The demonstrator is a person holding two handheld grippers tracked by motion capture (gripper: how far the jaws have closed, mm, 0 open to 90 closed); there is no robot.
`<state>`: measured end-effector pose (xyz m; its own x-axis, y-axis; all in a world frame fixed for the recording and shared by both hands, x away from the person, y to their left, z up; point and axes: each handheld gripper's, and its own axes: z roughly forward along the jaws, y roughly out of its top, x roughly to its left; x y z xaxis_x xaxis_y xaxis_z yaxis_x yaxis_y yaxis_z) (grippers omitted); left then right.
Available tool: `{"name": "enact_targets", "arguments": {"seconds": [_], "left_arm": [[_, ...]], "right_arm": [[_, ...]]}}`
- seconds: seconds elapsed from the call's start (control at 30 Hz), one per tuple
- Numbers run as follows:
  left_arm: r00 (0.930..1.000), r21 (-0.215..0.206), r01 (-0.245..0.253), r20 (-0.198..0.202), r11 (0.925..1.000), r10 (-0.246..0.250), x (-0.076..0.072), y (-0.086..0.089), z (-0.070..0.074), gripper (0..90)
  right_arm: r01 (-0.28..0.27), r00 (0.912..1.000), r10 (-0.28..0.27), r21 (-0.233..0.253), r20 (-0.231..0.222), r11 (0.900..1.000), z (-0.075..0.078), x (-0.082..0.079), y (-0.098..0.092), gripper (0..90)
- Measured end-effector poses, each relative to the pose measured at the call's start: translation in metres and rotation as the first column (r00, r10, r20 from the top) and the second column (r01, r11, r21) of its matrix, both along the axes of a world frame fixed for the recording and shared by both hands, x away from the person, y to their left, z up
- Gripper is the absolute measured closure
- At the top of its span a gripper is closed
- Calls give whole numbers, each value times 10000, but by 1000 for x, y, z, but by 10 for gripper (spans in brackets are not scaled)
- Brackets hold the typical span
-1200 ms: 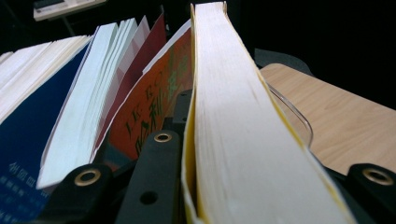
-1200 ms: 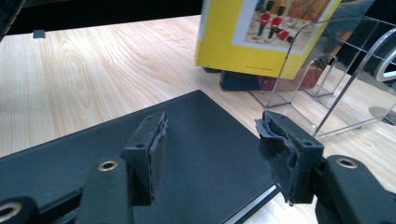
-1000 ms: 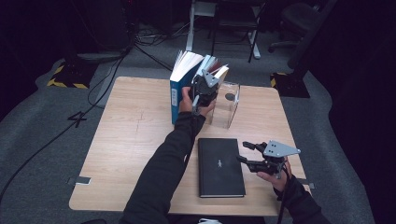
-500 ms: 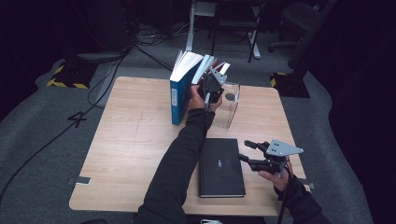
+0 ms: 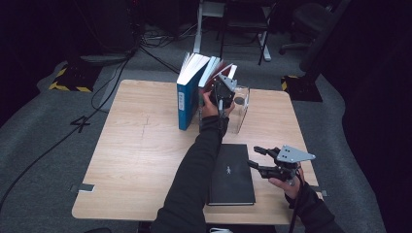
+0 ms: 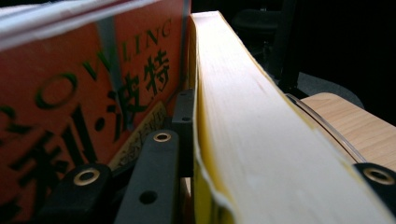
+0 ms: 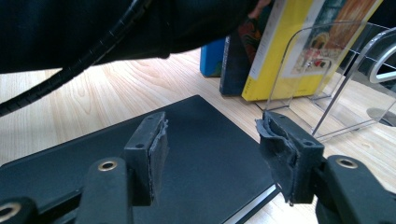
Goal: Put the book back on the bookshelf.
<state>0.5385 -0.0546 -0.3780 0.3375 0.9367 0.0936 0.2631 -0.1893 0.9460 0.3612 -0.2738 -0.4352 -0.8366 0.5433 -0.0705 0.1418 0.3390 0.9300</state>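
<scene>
The table (image 5: 136,160) carries everything, and the clear acrylic bookend (image 5: 240,114) near its far edge serves as the landmark. Against the bookend's left face stands a row of books: a blue book (image 5: 187,97) farthest from it, then a red book (image 5: 214,80), then the yellow book (image 6: 261,140) nearest it. Since a second ago the left forearm has stretched farther up the table and the left tongs (image 5: 222,92) have shifted right along the row, toward the bookend; the tops of the books now fan apart more. I judge this to mean the yellow book is being seated upright into the row, the step close to done.

The left tongs pinch that yellow book: one jaw sits between its cover and the red book's cover, the other on its opposite side (seen at the lower right of the left gripper view). Its long axis runs nearly vertical, tilted slightly, page edge toward the person, top pointing up.

Nearer the person than the bookend lies a black book (image 5: 232,174), flat, its long axis running from near edge toward far edge. The right tongs (image 7: 210,149) hover spread over its right side, holding nothing (probably the next to go).
</scene>
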Motion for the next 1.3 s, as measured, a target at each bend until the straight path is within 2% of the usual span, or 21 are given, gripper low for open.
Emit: {"name": "enact_targets", "arguments": {"seconds": [0.17,0.23,0.27,0.3,0.4,0.47,0.53,0.7,0.77,0.87,0.9,0.97,1.0,1.03,1.07,1.1,1.13,1.17,1.2,1.27,1.3], "left_arm": [[10000,187,46,28,9998,-47,-5,2,-2,728],[9995,184,306,2,9994,-307,-8,5,-1,697],[9994,429,348,60,9985,-351,-10,6,-1,684],[9993,460,350,102,9983,-355,-12,7,0,675],[9978,567,654,-94,9962,-650,-15,13,-1,662],[9952,745,933,-369,9928,-908,-19,16,-1,657],[9924,817,1201,-355,9894,-1176,-23,19,-3,630],[9825,968,1783,-716,9792,-1718,-37,28,-9,558],[9759,1024,2070,-911,9730,-1981,-43,33,-12,547],[9638,1227,2557,-1105,9589,-2428,-52,39,-16,500],[9566,1276,2790,-1236,9518,-2638,-56,41,-18,480],[9484,1240,3040,-1328,9446,-2879,-61,46,-20,458],[9415,1209,3218,-1458,9391,-3039,-63,49,-21,451],[9390,1241,3285,-1498,9363,-3096,-66,52,-23,439],[9324,1276,3457,-1586,9296,-3249,-70,56,-24,432],[9324,1276,3457,-1586,9296,-3249,-70,56,-24,423],[9207,1166,3709,-1759,9213,-3484,-72,59,-25,423],[9086,1257,3981,-1903,9087,-3717,-80,66,-27,397],[9086,1257,3981,-1903,9087,-3717,-80,66,-27,395],[8909,1172,4347,-2012,8929,-4073,-93,78,-30,382],[8860,1212,4435,-2091,8881,-4139,-98,82,-31,346]], "right_arm": [[-7,10000,7,-35,-9,10000,0,0,0,427],[-28,10000,28,-66,-14,10000,0,0,0,426],[-32,10000,31,-56,-19,10000,0,0,0,426],[-11,10000,11,-55,-19,10000,0,0,0,426],[-17,10000,16,-94,-28,10000,-1,1,0,424],[-36,10000,36,-103,-45,9999,-1,1,0,423],[-85,9999,84,-119,-107,9999,-2,1,0,421],[-64,9997,62,-116,-225,9999,-3,3,-2,419],[-61,9997,57,-150,-229,9999,-3,3,-1,419],[-97,9998,92,-226,-185,9997,-3,2,0,418],[-81,9998,76,-253,-199,9996,-3,2,0,416],[66,9997,-73,-288,-239,9996,-4,4,0,416],[92,9995,-101,-296,-306,9995,-4,4,0,414],[83,9992,-96,-356,-378,9993,-5,5,0,411],[57,9989,-77,-425,-460,9991,-5,5,1,408],[57,9989,-77,-425,-460,9991,-5,5,1,408],[-22,9986,-5,-501,-536,9987,-6,5,1,405],[-218,9976,178,-584,-674,9981,-6,6,3,392],[-218,9976,178,-584,-674,9981,-6,6,3,392],[-509,9923,425,-708,-1166,9962,-9,7,5,374],[-580,9905,438,-1063,-1305,9926,-10,7,7,364]]}}
